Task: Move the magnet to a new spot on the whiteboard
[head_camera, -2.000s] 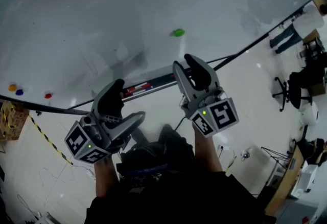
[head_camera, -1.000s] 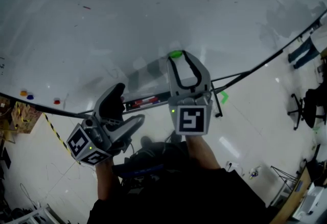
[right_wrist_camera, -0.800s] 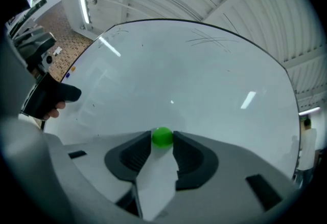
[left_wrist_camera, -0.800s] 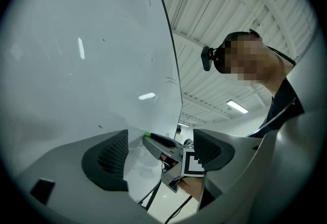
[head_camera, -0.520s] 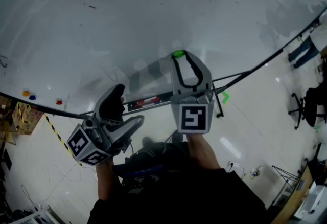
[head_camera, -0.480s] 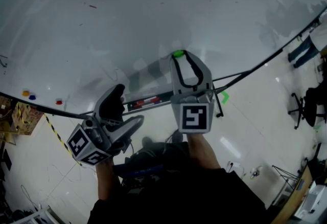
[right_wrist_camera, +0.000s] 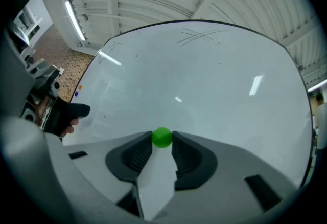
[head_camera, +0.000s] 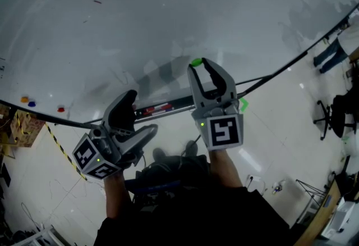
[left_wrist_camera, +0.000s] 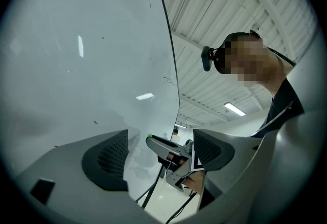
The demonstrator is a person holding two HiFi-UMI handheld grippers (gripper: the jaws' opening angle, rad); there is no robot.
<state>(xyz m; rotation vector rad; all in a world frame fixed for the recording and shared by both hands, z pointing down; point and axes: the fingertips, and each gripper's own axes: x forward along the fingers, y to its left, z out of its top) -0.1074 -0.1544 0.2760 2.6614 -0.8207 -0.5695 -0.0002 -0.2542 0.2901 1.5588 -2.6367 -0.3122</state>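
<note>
Right fingers: my right gripper has just been closing, and its two pads now press on either side of the green magnet, pinching it at their very tips.
Magnet: it sits flat against the whiteboard, in the lower middle part of the board, a little above the marker tray.
Right gripper's pose: it reaches straight at the board face, with its marker cube towards me and the jaws meeting the board at the magnet.
Left fingers: my left gripper stands wide, with nothing between its pads; through the gap I see only the board's edge and my other gripper further off.
Left gripper's place: low and to the left of the right one, well apart from the magnet, just below the tray and not touching the board.
Tray: a red-labelled marker pen lies in it, between my two grippers.
Other magnets: an orange one, a blue one and a red one cluster at the board's lower left, far from the green one.
Floor: pale tiles, with a green tape mark near the right gripper and a yellow-and-black striped tape on the left.
</note>
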